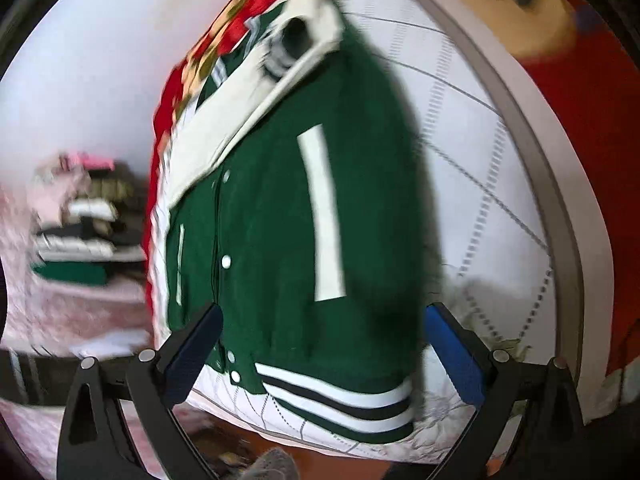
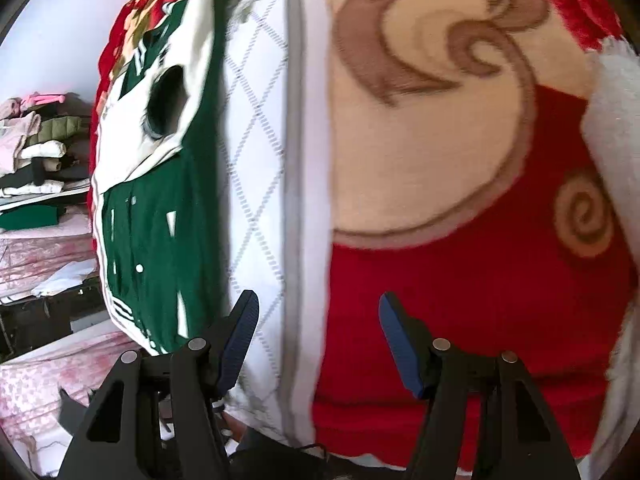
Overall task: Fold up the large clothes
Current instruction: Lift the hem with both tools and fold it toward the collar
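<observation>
A green varsity jacket [image 1: 280,220] with cream sleeves, white snaps and a striped hem lies folded on a white quilted bed cover [image 1: 472,152]. In the left wrist view my left gripper [image 1: 322,312] hovers over the jacket's hem end, its jaws wide apart and nothing pinched between them. In the right wrist view the same jacket [image 2: 160,216] lies at the left. My right gripper [image 2: 318,304] is open over the white cover's grey-piped edge [image 2: 294,184] and a red and cream blanket [image 2: 440,200], apart from the jacket.
A stack of folded clothes [image 1: 80,224] sits at the left on a pink patterned surface [image 1: 80,312], also seen as the clothes stack [image 2: 36,152]. A red floral blanket [image 1: 224,32] lies beyond the jacket. Brown floor [image 1: 224,440] shows below the bed's near edge.
</observation>
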Demonstrator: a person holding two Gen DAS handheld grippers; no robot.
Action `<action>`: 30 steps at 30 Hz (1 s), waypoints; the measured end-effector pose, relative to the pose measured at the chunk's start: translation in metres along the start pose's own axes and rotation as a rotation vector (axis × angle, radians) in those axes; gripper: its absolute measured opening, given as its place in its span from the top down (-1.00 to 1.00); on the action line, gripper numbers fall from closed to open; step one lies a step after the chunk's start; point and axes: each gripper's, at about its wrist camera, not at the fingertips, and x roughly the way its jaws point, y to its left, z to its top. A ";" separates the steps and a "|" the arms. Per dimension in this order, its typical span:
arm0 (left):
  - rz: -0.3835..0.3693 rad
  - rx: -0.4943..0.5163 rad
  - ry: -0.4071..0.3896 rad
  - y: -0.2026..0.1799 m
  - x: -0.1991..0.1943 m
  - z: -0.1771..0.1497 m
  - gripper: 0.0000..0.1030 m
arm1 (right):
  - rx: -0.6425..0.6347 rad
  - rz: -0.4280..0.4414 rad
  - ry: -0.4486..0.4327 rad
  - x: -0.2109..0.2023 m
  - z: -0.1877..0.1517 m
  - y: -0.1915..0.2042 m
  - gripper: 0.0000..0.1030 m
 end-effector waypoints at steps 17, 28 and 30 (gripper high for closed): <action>0.147 -0.127 0.165 0.027 0.086 0.013 -1.00 | -0.064 0.269 -0.009 0.051 0.089 0.037 -0.29; -0.126 -0.384 0.130 0.068 0.069 0.003 0.69 | 0.032 0.633 0.008 0.119 0.172 0.098 -0.72; -0.130 -0.407 0.109 0.074 0.064 0.005 0.78 | 0.043 0.608 0.012 0.125 0.178 0.113 -0.71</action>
